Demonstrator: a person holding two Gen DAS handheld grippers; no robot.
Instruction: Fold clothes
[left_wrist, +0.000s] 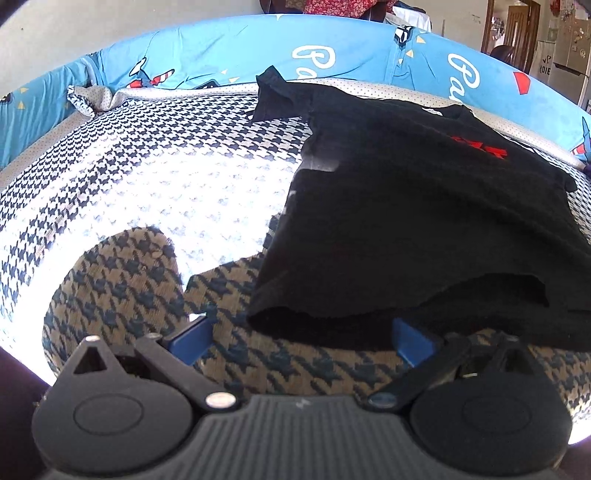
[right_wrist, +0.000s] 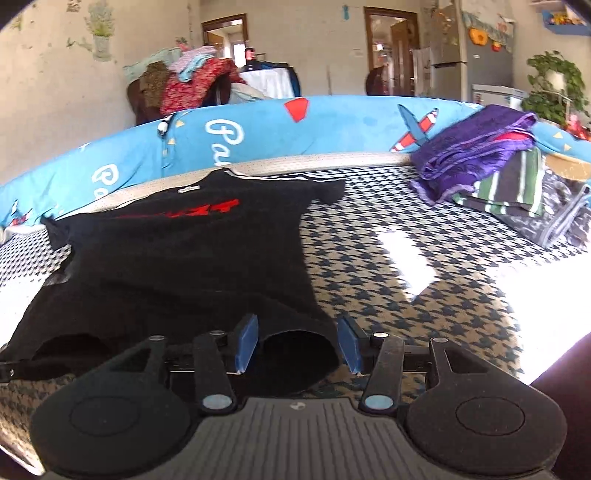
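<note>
The black shirt (right_wrist: 177, 251) lies flat on the bed (right_wrist: 369, 295), a soft, limp, light thing best pinched at its hem corners, with the right claw (right_wrist: 297, 343) part open around the hem without pinching and the left claw (left_wrist: 301, 341) wide open, empty, at the shirt's near-left corner.

black shirt (left_wrist: 424, 221) hem hides the left claw's (left_wrist: 301, 341) right pad.
</note>
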